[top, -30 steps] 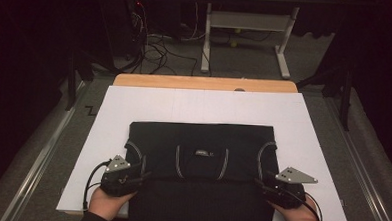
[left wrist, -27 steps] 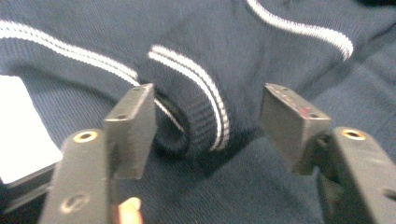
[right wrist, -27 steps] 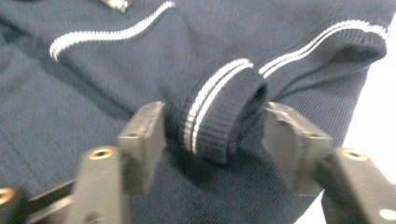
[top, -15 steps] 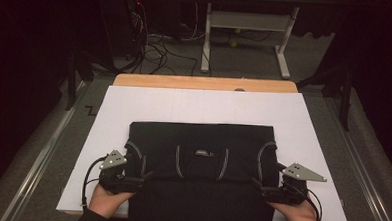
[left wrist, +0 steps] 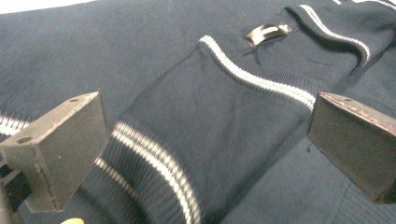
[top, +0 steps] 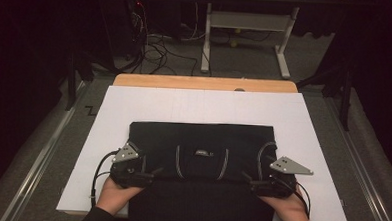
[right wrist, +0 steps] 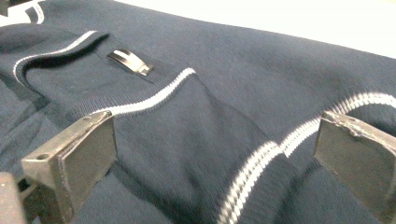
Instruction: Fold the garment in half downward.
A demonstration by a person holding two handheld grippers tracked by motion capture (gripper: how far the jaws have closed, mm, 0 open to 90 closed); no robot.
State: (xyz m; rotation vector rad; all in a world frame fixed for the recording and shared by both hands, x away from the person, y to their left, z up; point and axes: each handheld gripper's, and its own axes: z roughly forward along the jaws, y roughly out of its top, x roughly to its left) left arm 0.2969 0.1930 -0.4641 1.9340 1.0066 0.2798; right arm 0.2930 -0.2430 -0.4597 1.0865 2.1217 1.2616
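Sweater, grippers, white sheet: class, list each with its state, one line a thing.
Sweater: folded, lying flat, sleeves folded in over the front.
Left gripper: open, jaws just opened, nothing gripped.
Right gripper: open, jaws just opened, nothing gripped.
White sheet: flat under sweater.

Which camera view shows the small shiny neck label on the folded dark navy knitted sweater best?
The right gripper view: the small shiny neck label lies close and sharp below the collar. The left gripper view shows it similarly but farther up-frame. The high view shows a tiny pale mark on the dark navy sweater.
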